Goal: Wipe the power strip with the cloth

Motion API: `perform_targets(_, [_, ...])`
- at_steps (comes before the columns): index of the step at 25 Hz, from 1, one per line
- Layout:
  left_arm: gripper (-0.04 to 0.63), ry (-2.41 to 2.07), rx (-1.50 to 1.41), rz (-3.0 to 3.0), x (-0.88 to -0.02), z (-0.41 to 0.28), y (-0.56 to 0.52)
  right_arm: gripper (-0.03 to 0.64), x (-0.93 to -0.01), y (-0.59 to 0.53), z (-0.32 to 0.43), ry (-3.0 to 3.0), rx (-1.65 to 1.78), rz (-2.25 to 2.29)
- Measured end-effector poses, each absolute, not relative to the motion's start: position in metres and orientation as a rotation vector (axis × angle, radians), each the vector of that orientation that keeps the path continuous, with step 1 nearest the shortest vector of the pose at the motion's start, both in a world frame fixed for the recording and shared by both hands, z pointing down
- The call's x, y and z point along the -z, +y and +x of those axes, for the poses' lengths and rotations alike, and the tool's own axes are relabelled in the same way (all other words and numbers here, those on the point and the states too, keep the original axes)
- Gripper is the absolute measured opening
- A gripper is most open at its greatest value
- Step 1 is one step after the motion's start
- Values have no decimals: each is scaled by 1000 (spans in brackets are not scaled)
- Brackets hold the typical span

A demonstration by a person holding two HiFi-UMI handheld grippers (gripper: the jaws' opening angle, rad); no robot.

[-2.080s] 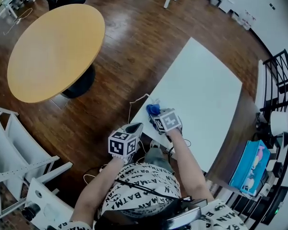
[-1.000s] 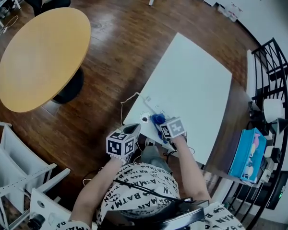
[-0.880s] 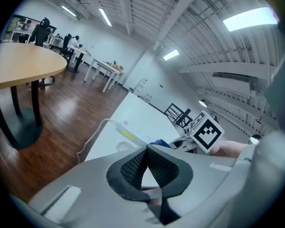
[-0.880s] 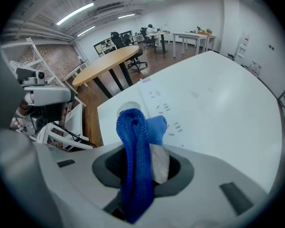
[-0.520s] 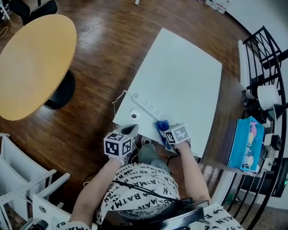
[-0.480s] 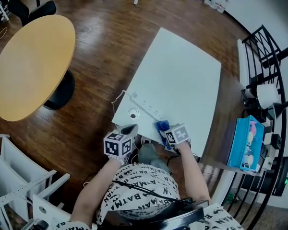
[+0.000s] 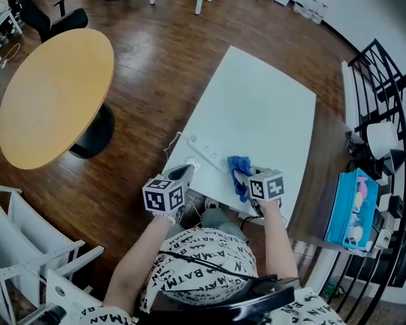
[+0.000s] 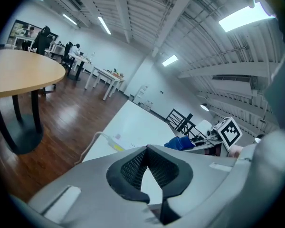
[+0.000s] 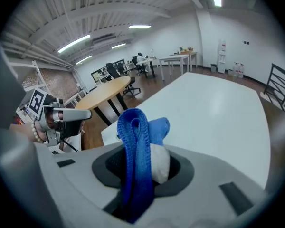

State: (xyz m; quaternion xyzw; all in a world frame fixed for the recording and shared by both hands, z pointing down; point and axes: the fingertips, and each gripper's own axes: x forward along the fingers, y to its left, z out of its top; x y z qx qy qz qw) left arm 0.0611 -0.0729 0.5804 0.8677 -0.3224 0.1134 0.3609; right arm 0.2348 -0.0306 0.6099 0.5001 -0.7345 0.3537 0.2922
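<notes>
A white power strip (image 7: 208, 153) lies near the front left corner of the white table (image 7: 271, 107), with its cord (image 7: 172, 143) trailing off the left edge. My right gripper (image 7: 245, 180) is shut on a blue cloth (image 7: 239, 168), which hangs just past the strip's right end. The right gripper view shows the cloth (image 9: 137, 141) folded between the jaws of that gripper (image 9: 142, 172). My left gripper (image 7: 181, 175) hovers at the table's front edge beside the strip, shut on nothing. From the left gripper (image 8: 145, 175) I see the strip (image 8: 115, 145) and cloth (image 8: 182, 142).
A small round white thing (image 7: 191, 162) sits in front of the strip. A round wooden table (image 7: 57, 93) stands to the left on the wood floor. A black metal rack (image 7: 386, 93) and a blue box (image 7: 355, 212) are at the right, white shelving (image 7: 27, 249) at the lower left.
The right gripper with the cloth has slid along the strip to beyond its right end. The left gripper has stayed near the table's front edge. The head camera has shifted.
</notes>
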Motion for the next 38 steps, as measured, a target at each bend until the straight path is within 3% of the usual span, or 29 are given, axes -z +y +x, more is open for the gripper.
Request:
perform_targets(14, [0, -1035, -183, 2191, -551, 26, -88, 127, -581, -76, 204, -2130, -830, 1364])
perform_targets(38, [0, -1017, -183, 2182, -554, 37, -96, 126, -588, -73, 198, -2112, -844, 1335])
